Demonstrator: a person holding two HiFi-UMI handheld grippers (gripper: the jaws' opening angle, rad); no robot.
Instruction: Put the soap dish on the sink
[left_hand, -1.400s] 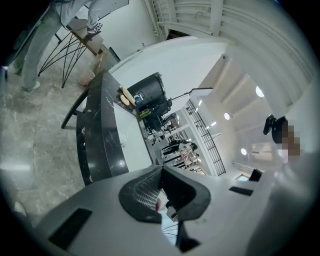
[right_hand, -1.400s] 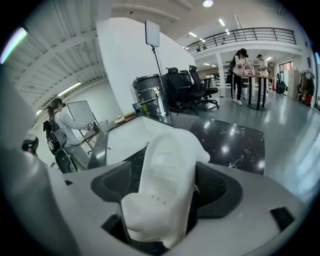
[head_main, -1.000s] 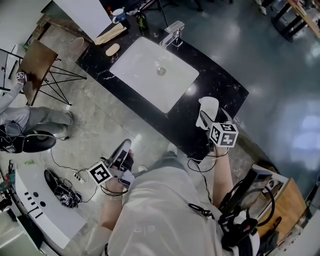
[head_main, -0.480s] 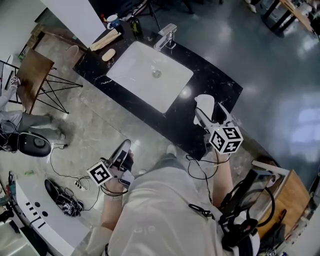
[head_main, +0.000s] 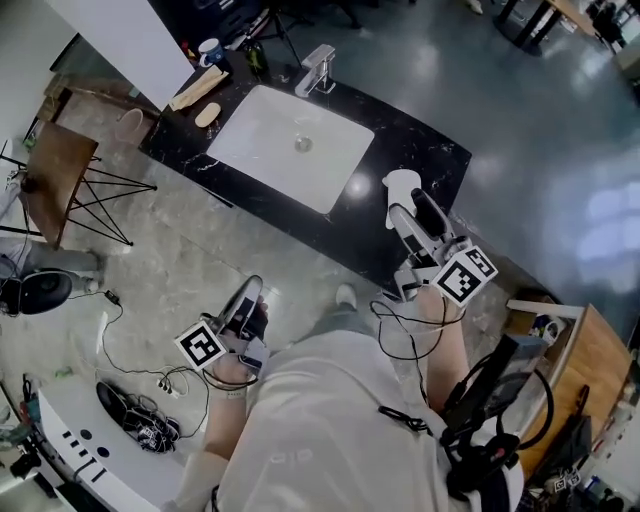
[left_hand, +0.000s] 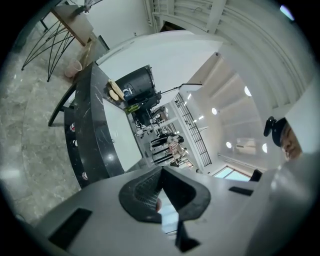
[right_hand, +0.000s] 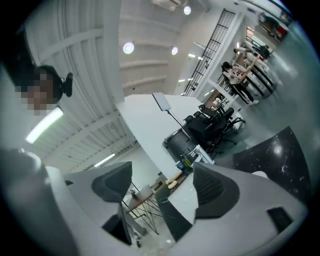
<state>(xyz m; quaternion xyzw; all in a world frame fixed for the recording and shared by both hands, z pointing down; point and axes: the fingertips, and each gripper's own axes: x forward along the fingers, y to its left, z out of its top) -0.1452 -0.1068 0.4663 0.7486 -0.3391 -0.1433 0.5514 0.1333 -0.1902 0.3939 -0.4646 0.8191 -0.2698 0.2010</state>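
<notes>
We hold the right gripper (head_main: 412, 212) agape beside the rounded white soap dish (head_main: 400, 183) on the veined black counter (head_main: 440, 160); the left gripper (head_main: 246, 298) is pinched together.

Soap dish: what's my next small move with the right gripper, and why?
Probably tip the right gripper down and ease forward until its open jaws straddle the soap dish. The jaws stand apart and empty, and the dish lies on the black counter just ahead, apart from the basin.

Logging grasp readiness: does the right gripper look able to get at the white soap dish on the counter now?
Probably yes. The right gripper has its jaws apart and empty, with its tips right by the soap dish on the black countertop, and nothing lies between them.
</notes>
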